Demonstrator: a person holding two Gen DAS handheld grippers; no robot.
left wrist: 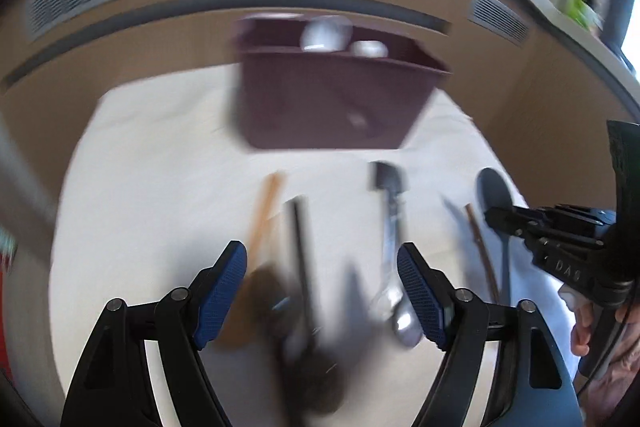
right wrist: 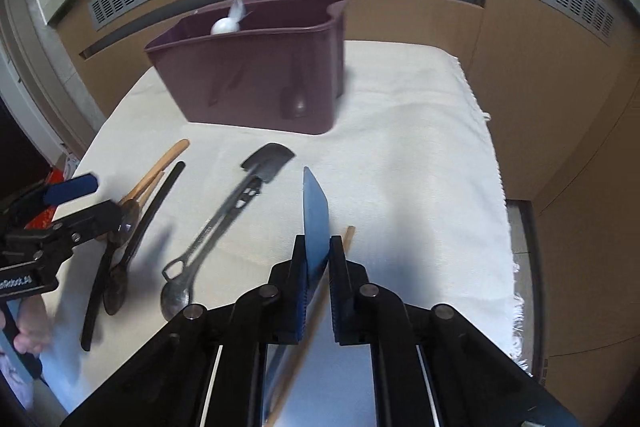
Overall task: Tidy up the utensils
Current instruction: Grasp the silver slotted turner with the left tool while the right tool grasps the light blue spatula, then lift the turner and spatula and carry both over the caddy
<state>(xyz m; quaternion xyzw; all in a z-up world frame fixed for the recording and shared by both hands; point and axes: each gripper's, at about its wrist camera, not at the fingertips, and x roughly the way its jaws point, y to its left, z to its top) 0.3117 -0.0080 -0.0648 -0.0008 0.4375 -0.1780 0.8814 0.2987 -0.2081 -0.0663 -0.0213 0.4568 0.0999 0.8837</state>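
While the left gripper (left wrist: pixel 322 291) is hovering open, the right gripper (right wrist: pixel 318 247) is clamping the blue spatula (right wrist: pixel 315 211); should clear the far bin (right wrist: pixel 248 83) rim.

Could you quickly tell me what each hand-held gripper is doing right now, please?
Left hand-held gripper: open, holding nothing, above the utensils.
Right hand-held gripper: closed on the blue spoon.

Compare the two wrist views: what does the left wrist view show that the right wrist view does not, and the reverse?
Only the left view shows the open left gripper head-on, and the dark spoon in profile.

Only the right view shows the right gripper shut on that spoon, and the cloth's fringe.

Both show the bin, spatula, metal spoon and wooden spoon.
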